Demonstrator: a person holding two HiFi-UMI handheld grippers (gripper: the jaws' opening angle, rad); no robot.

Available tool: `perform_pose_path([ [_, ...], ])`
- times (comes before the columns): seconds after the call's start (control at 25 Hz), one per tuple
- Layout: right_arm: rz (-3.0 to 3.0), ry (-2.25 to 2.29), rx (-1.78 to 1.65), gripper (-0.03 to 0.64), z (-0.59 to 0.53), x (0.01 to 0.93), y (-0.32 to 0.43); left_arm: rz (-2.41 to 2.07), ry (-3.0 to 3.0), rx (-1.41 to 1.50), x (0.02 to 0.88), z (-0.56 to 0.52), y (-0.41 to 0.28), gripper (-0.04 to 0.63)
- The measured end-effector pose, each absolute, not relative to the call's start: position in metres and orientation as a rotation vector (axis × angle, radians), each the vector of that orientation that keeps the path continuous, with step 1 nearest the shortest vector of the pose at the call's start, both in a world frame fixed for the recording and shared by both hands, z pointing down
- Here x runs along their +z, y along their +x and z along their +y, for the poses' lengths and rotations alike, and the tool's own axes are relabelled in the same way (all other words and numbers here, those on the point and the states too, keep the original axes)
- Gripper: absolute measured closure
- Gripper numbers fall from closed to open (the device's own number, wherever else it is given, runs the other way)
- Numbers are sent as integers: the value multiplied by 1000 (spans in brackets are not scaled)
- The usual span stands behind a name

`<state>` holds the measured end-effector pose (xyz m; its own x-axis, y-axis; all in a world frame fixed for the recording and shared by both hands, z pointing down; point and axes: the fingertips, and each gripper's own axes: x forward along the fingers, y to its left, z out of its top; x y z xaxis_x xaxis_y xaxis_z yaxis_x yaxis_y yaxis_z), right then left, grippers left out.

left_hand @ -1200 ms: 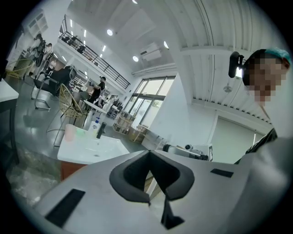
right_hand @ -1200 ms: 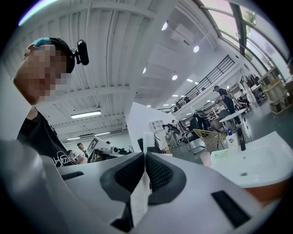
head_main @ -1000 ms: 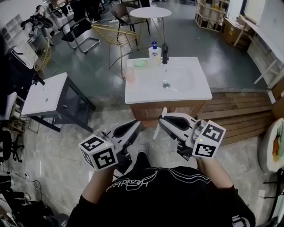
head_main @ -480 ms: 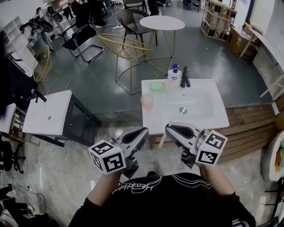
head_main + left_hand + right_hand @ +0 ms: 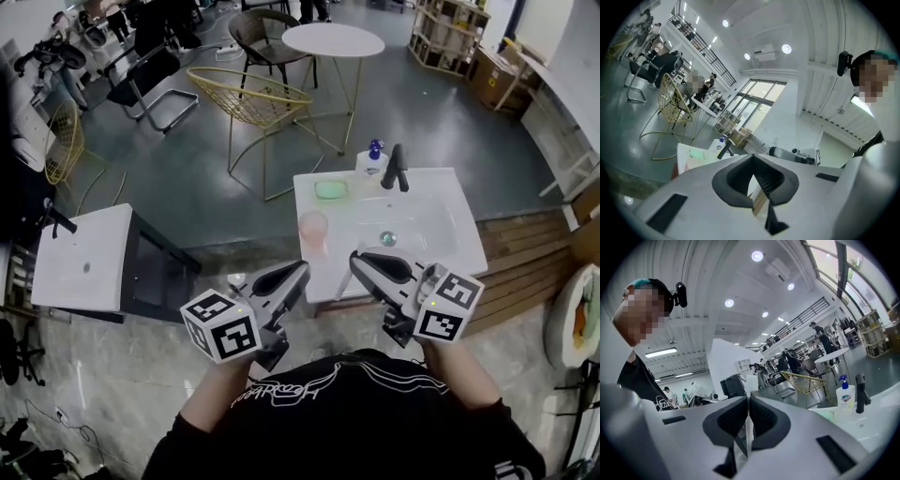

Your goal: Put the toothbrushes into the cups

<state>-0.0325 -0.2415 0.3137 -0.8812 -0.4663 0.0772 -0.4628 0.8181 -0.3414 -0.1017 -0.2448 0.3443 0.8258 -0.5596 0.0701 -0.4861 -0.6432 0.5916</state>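
A white toothbrush [image 5: 750, 382] stands upright between the pads of my right gripper [image 5: 748, 400], which is shut on its thin handle, with the bristle head poking above the jaws. In the head view my right gripper [image 5: 357, 258] hovers over the front edge of the white sink counter [image 5: 459, 246]. The toothbrush cannot be made out in that view. A pink cup [image 5: 313, 229] stands on the counter's near left corner. My left gripper [image 5: 301, 270] is just in front of that cup. Its jaw tips meet and nothing shows between them [image 5: 752, 160].
On the counter's back edge sit a green soap dish [image 5: 331, 189], a soap pump bottle [image 5: 374, 160] and a black faucet [image 5: 397, 167]. A second white counter [image 5: 80, 267] stands to the left. A gold wire chair [image 5: 246, 94] and a round table [image 5: 333, 40] stand beyond the sink.
Both grippers have been carried forward to the sink counter, which now lies right at their tips. The pink cup is now close ahead of the left gripper.
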Motion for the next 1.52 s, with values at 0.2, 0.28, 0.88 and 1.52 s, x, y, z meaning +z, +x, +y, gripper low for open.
perform_pose_path([
  [0.2,2948,-796,-595,580,-271,322,-26,-776,2349,-139,359,-270,-100,589],
  [0.28,2929,-785,-631,580,-284,326,-23,-791,2334,-140,362,-281,-100,589],
  [0.88,3021,-728,-582,580,-388,351,-41,-896,2225,-161,385,-360,-111,589],
  [1.52,3043,-691,-592,580,-431,419,-66,-1023,2044,-122,462,-389,-130,590],
])
